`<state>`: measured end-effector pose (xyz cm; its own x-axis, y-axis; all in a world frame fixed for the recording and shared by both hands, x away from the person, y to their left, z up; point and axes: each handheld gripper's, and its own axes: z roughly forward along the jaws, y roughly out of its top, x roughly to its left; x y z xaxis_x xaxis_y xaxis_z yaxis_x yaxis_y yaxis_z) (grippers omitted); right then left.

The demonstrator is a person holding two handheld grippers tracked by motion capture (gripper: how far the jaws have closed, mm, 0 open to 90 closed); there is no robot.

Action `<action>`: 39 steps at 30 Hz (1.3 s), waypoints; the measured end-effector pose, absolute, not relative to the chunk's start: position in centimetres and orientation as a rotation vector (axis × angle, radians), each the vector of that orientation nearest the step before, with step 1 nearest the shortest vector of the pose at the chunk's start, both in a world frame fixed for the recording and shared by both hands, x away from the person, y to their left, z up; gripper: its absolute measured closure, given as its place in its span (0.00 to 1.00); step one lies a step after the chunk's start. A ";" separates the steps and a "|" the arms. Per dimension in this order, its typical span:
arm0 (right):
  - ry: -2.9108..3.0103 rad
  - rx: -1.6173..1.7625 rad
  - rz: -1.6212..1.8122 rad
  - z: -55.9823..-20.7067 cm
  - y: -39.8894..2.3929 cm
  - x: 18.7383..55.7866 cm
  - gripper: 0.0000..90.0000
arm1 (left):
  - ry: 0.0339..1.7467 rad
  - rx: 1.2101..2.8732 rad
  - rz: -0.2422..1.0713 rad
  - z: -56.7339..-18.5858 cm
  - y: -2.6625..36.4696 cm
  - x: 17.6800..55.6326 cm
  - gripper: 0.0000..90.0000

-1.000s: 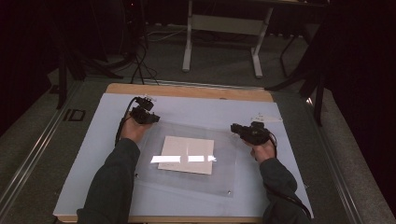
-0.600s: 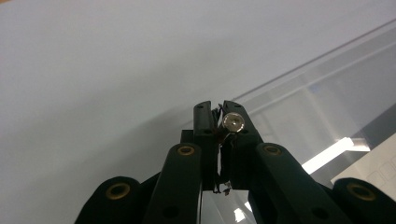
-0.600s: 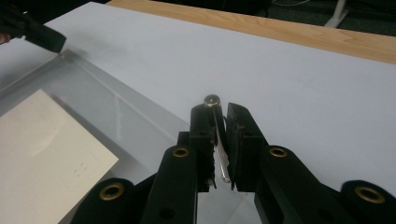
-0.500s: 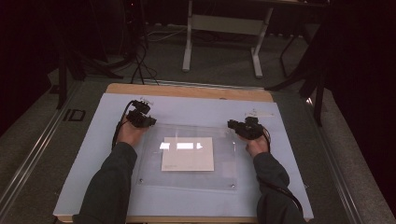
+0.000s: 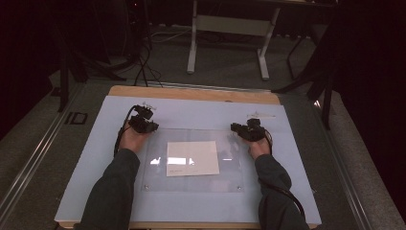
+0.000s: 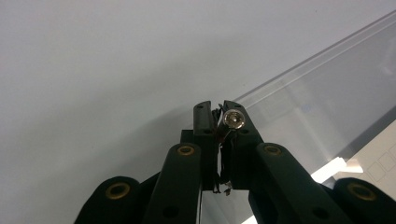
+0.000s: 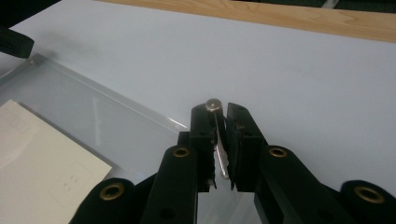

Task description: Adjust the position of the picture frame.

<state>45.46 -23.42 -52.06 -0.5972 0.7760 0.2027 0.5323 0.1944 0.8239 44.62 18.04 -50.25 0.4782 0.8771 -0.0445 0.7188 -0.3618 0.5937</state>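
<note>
Gripping a screw at each far corner, the left gripper (image 5: 143,123) and right gripper (image 5: 248,130) are seen with the clear sheet (image 5: 191,179) shifted squarer on the worktop (image 5: 191,108), the paper (image 5: 192,158) beneath it.

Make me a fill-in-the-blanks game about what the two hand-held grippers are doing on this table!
1. Each hand-held gripper is shut on a small metal ____.
2. The left hand-held gripper and the right hand-held gripper are at the far corners of a ____ plastic sheet.
3. Under that sheet lies a white ____.
4. The table has a ____ far edge.

Missing words: screw; clear; paper; wooden
</note>
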 end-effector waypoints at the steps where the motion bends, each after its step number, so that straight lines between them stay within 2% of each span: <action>1: 2.213 1.247 1.358 -52.1 -23.4 45.5 0.91 | 1.319 2.176 0.378 -50.4 18.0 44.6 0.94; 18: 2.195 1.274 1.363 -52.7 -23.6 45.4 0.91 | 1.314 2.141 0.394 -51.1 17.9 44.7 0.94; 29: 2.187 1.261 1.362 -52.8 -23.6 45.3 0.90 | 1.301 2.071 0.359 -51.5 18.5 44.5 0.92; 39: 2.177 1.237 1.315 -52.7 -23.3 45.0 0.91 | 1.243 1.966 0.341 -51.5 19.3 43.8 0.82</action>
